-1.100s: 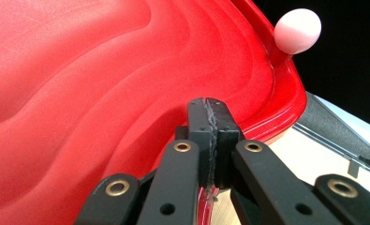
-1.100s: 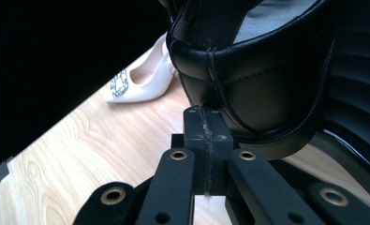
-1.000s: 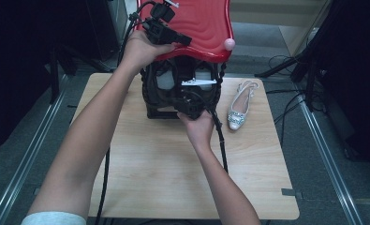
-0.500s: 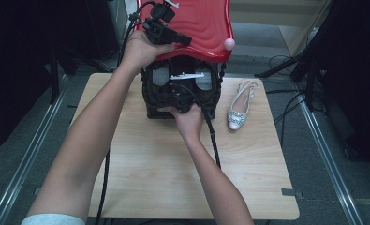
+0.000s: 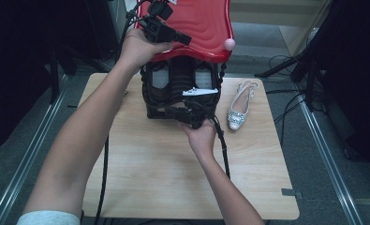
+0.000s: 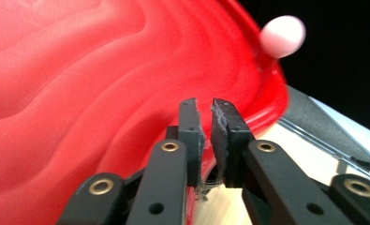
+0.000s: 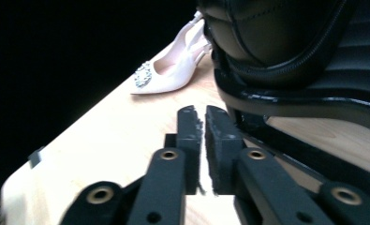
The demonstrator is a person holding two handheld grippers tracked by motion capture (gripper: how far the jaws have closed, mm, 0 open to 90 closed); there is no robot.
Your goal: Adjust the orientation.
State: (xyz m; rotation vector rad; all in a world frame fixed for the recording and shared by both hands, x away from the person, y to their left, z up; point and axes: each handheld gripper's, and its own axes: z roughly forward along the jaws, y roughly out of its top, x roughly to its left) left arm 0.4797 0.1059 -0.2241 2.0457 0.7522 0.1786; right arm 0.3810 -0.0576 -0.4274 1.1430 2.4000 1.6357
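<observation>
A black woven basket (image 5: 149,96) stands at the table's far middle with its red lid (image 5: 196,23) raised. My left gripper (image 5: 186,39) lies against the lid's near left edge; its jaws (image 6: 207,110) have just been opening and stand a slit apart with nothing between them. In front of the basket my right gripper (image 5: 187,115) sits low over the table. Its jaws (image 7: 200,117) have also just been opening, with a narrow empty gap. A white pointed shoe (image 5: 199,91) lies across the basket's opening. A second white shoe with a jewelled buckle (image 5: 239,110) (image 7: 168,75) rests on the table to the right.
The light wooden table (image 5: 150,178) has bare room in front of the basket. A pink knob (image 5: 229,44) (image 6: 282,36) sticks out at the lid's right edge. Black cables trail off the table's near edge, and metal rails run along both sides on the floor.
My right gripper reached into the basket's front, then drew back toward the person. The white shoe in the basket's opening now lies further right. Left hand and lid have stayed put.
</observation>
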